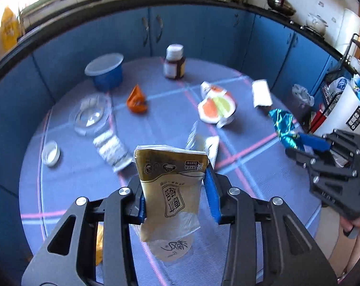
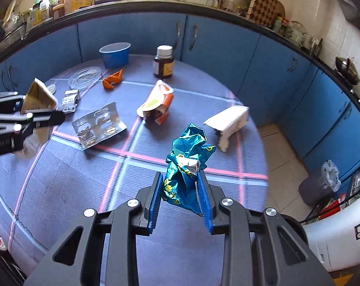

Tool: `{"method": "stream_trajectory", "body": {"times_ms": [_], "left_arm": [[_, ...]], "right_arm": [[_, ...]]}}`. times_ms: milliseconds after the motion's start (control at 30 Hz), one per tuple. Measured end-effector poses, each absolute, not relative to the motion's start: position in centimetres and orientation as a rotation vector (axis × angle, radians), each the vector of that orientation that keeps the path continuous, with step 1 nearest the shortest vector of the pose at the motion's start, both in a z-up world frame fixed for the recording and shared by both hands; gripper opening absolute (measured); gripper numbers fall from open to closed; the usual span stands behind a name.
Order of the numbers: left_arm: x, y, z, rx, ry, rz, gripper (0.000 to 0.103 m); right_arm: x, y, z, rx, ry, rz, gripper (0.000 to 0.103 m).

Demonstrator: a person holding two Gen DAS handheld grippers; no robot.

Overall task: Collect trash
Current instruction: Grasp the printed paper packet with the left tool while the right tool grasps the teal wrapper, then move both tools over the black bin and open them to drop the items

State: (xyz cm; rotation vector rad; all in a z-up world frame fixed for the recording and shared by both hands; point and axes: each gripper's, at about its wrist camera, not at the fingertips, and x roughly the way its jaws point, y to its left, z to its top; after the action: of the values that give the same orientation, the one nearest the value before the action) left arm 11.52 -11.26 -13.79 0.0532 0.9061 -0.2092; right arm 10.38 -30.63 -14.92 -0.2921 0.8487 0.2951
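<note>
Holding two wrappers [image 1: 171,178] [image 2: 185,166], one per gripper

Blue cabinets [image 2: 227,47] curve across the top of my view under a dark, cluttered countertop [image 2: 132,4]. Bright daylight glares in at the upper left; pale floor tiles [image 2: 282,147] and a white-tiled wall [image 2: 334,23] show at right.

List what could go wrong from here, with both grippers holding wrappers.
The left gripper pinches only the middle of the tan pouch, so its floppy ends may slip or snag. The crumpled teal wrapper in the right gripper looks springy and could pop free above the table.
</note>
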Motion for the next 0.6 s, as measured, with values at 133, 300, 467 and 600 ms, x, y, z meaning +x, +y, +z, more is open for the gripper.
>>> {"method": "stream_trajectory", "body": {"times_ms": [133, 300, 467, 600], "left_arm": [[11.7, -13.6, -12.5, 0.081, 0.879, -0.24, 0.04], [12.0, -16.7, -11.8, 0.112, 0.863, -0.281, 0.04], [12.2, -20.0, -11.2, 0.149, 0.85, -0.327, 0.04], [12.1, -22.5, -10.8, 0.174, 0.84, -0.357, 0.04]], "right_arm": [[9.6, -32.6, -14.0, -0.28, 0.829, 0.259, 0.029], [8.7, -35.2, -13.2, -0.278, 0.807, 0.209, 0.029], [7.7, -38.0, -12.7, -0.277, 0.794, 0.156, 0.029], [6.9, -40.5, -12.5, -0.259, 0.788, 0.115, 0.029]]}}
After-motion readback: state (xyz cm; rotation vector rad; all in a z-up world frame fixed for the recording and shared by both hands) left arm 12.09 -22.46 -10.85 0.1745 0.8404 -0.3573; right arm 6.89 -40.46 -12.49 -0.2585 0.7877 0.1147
